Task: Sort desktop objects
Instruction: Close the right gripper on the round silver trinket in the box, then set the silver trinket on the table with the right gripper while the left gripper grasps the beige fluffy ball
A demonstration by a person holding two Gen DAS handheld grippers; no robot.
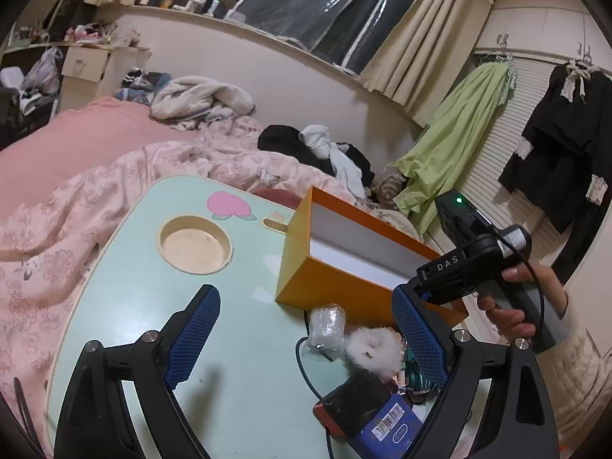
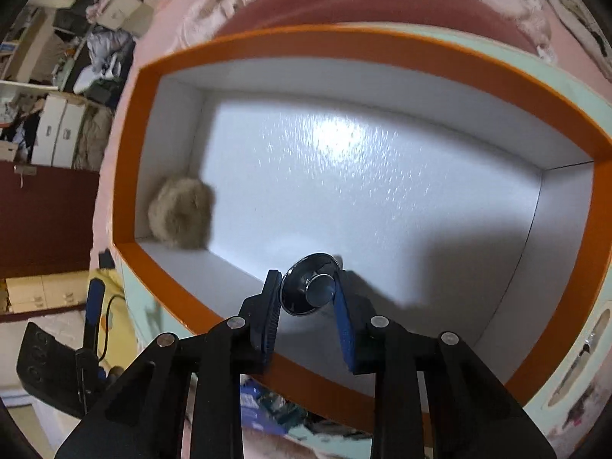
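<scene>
Disc-gripping right tool [image 2: 308, 298] inside box rim [image 2: 126, 160]

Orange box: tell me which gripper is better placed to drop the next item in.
Right. The right gripper is over the orange box, shut on a shiny metal disc above the white floor. The left gripper is open and holds nothing, above the table beside the box.
</scene>
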